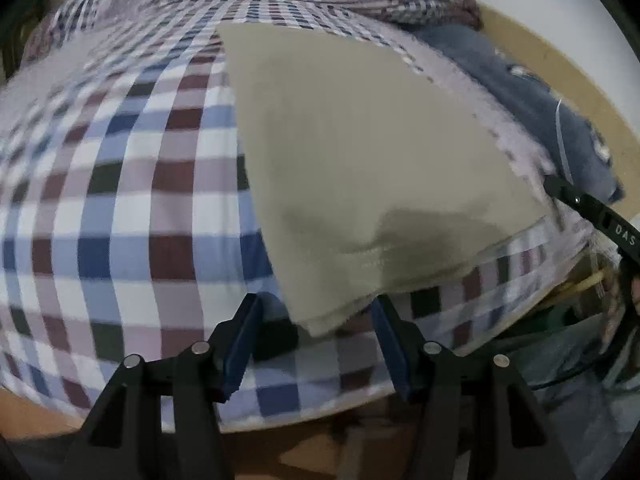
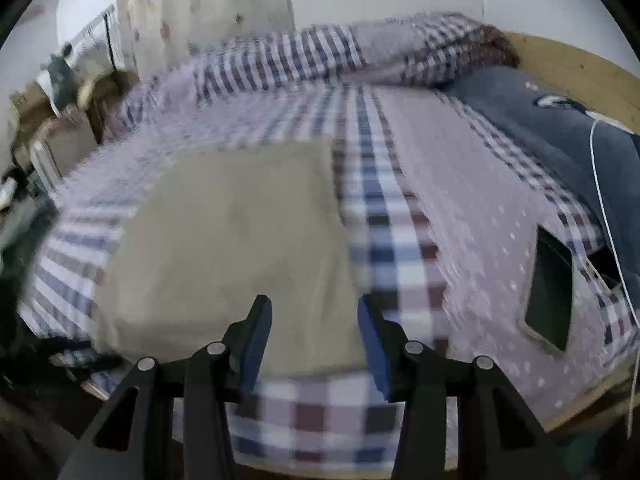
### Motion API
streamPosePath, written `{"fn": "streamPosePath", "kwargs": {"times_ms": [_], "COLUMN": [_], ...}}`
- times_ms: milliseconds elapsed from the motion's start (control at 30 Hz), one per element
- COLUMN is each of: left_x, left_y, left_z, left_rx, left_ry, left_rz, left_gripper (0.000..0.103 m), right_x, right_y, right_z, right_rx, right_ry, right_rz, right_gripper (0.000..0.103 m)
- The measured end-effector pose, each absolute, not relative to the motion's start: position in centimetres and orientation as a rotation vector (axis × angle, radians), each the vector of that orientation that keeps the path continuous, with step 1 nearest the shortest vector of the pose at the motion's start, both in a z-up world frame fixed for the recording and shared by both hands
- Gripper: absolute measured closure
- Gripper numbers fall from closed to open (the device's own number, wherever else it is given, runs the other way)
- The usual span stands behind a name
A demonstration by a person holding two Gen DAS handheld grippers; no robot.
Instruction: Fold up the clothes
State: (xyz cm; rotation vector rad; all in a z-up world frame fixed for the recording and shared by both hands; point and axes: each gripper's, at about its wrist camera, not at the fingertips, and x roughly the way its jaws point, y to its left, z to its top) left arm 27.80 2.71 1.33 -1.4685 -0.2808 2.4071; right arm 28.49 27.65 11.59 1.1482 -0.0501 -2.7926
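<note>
Beige folded cloth (image 1: 372,152) is seen lying flat on a bed covered by a checked sheet (image 1: 120,208), directly ahead of both hand-held grippers. In the left wrist view, the near corner of the cloth reaches down between the spread fingers of the left hand-held gripper (image 1: 316,340); nothing is pinched, and whether the blue pads touch the fabric cannot be told. At the far right of that view, the tip of the right hand-held gripper (image 1: 592,212) is seen at the cloth's right edge. In the right wrist view, the right hand-held gripper (image 2: 316,340) is held with its jaws apart over the near edge of the cloth (image 2: 240,248), gripping nothing. To the right of it, a dark phone (image 2: 550,288) is laid on a pale dotted strip of bedding, and farther right a blue garment (image 2: 560,140) with a white cable (image 2: 608,216) across it is seen against the wooden bed frame (image 2: 580,72). Ahead, a rumpled checked quilt (image 2: 360,52) is piled.
</note>
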Motion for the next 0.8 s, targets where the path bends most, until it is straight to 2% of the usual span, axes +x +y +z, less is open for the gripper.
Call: {"fn": "streamPosePath", "kwargs": {"times_ms": [67,233,333,433,600,700,800], "left_x": [27.9,28.1,28.0,27.6,25.9,25.0,24.2], "left_y": [1.7,-0.3,-0.5,-0.3,-0.1,0.1,-1.1], "left_z": [1.5,3.6,4.0,3.9,3.8,3.5,2.2], "left_rx": [-1.461,-1.323,-1.279,-1.279,-1.291,-1.242,-1.261], "left_ry": [-0.401,-0.605,-0.632,-0.633,-0.663,-0.576,-0.673], "left_rz": [2.374,2.352,2.349,2.361,2.370,2.426,2.396], "left_gripper": [0.043,0.043,0.043,0.043,0.043,0.043,0.043], "right_x": [28.4,27.6,26.3,24.3,23.1,23.7,24.9], "right_y": [26.5,22.7,21.7,20.3,17.8,16.9,16.3], "right_z": [12.9,15.3,15.4,12.6,8.9,7.4,5.9], "right_rx": [1.079,1.065,0.986,1.058,1.126,1.160,1.229], "right_ry": [-0.064,0.056,-0.032,-0.095,0.003,0.078,0.155], "right_rz": [-2.780,-2.730,-2.717,-2.681,-2.617,-2.578,-2.532], "right_gripper": [0.055,0.055,0.052,0.052,0.052,0.052,0.053]}}
